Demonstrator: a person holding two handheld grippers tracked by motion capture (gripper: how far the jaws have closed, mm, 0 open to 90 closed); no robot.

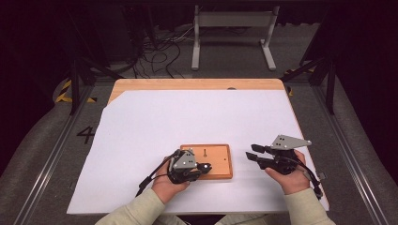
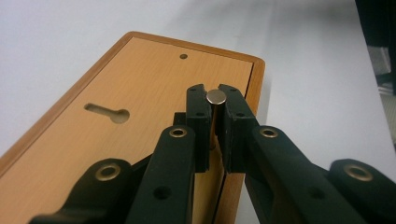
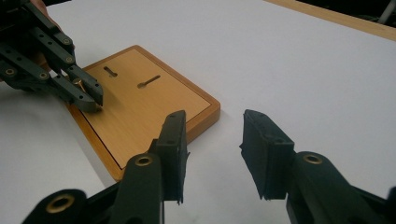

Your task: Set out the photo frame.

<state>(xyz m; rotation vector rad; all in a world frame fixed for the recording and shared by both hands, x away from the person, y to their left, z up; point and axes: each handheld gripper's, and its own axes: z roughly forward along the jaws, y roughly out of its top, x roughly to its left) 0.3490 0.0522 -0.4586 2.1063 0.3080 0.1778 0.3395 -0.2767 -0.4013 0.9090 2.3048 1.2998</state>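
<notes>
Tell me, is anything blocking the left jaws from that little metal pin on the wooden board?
Nothing visible. The left gripper already has its jaws closed on the metal pin, which stands upright near the edge of the wooden board. The right gripper is open, off to the side.

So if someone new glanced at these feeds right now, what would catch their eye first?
Probably the small metal peg pinched upright between the jaws of the left gripper, over one edge of the wooden board. Next, the board itself, lying on the white sheet with keyhole-shaped slots cut in its face. The right gripper sits open beside the board, with nothing between its jaws.
</notes>
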